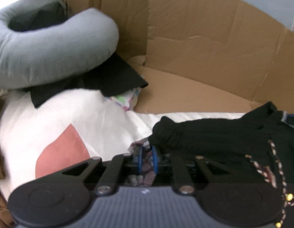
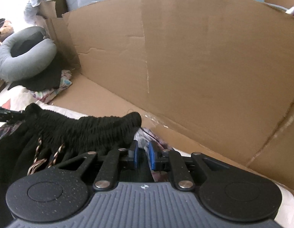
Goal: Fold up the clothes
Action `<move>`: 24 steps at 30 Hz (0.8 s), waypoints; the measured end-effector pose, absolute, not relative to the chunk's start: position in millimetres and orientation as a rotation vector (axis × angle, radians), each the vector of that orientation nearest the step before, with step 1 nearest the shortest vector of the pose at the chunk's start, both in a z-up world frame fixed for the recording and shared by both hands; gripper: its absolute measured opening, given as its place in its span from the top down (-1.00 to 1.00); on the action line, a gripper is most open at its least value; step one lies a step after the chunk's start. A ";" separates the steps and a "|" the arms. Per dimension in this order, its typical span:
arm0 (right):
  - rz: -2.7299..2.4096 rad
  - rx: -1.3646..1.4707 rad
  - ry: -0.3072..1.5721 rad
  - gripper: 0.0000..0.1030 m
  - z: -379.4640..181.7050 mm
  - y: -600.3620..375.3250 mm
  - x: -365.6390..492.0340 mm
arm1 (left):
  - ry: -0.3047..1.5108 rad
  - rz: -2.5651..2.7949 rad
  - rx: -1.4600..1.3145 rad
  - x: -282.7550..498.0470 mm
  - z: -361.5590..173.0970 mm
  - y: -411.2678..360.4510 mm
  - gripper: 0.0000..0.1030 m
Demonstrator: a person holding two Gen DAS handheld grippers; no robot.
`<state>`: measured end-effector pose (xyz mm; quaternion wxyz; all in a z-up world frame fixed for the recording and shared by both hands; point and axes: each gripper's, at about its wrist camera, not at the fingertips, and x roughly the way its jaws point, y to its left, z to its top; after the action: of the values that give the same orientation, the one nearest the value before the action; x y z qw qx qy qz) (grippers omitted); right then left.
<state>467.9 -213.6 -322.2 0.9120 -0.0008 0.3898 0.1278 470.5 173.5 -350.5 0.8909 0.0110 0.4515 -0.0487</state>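
A black garment point(image 2: 86, 131) with a gathered elastic waistband and braided drawstrings point(image 2: 37, 159) is lying bunched on white bedding, stretching between my two jaws.

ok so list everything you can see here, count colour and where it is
garment: one, black with a gathered waistband and braided cords, lying on the bed between the two grippers
patterned cloth: one, purple and white, between the left fingers
neck pillow: one, grey, on the pile at far left
dark cloth: one, black, under the neck pillow
bedsheet: one, white with a pink shape, under everything
cardboard: brown sheets, standing behind the bed
soft toy: one, brown, far left, blurred
left hand-held gripper: one, black with blue pads, closed on the patterned cloth
right hand-held gripper: one, black with blue pads, a narrow gap between the pads at the garment's edge
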 end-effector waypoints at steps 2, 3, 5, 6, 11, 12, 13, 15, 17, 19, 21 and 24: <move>0.243 0.003 0.825 0.67 -332.4 -214.5 475.7 | 0.934 -0.089 0.037 469.8 -356.6 174.2 0.79; 0.234 0.008 0.841 0.67 -338.7 -216.0 479.2 | 0.936 -0.083 0.054 469.7 -358.8 173.3 0.80; 0.228 0.022 0.865 0.68 -350.4 -219.5 483.4 | 0.941 -0.079 0.080 468.0 -357.0 172.7 0.94; 0.232 0.027 0.861 0.68 -353.9 -221.2 483.2 | 0.942 -0.083 0.083 465.8 -351.9 173.5 0.94; 0.217 -0.005 0.902 0.67 -344.8 -215.0 489.0 | 0.946 -0.103 0.100 454.8 -326.5 177.5 0.93; 0.220 -0.006 0.907 0.65 -337.6 -213.4 488.2 | 0.946 -0.107 0.103 452.5 -321.4 178.3 0.87; 0.230 -0.010 0.905 0.58 -330.0 -212.4 485.9 | 0.947 -0.111 0.106 450.3 -316.3 179.1 0.82; 0.269 -0.040 0.882 0.31 -312.4 -211.7 475.7 | 0.949 -0.119 0.113 445.9 -306.1 180.7 0.78; 0.293 -0.059 0.867 0.27 -298.2 -215.4 465.4 | 0.950 -0.127 0.119 441.5 -295.9 182.2 0.78; 0.307 -0.042 0.864 0.27 -285.9 -224.0 454.3 | 0.952 -0.135 0.126 437.0 -285.7 183.8 0.78; 0.306 -0.029 0.861 0.27 -274.0 -231.3 442.9 | 0.959 -0.119 0.132 428.5 -273.8 187.7 0.78; 0.298 -0.008 0.864 0.27 -257.5 -243.1 424.5 | 0.974 -0.102 0.145 414.1 -256.5 191.9 0.78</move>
<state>424.5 -243.1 -257.5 0.8973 -0.0037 0.4173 0.1439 414.1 191.9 -256.5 0.8800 0.0696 0.4673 -0.0489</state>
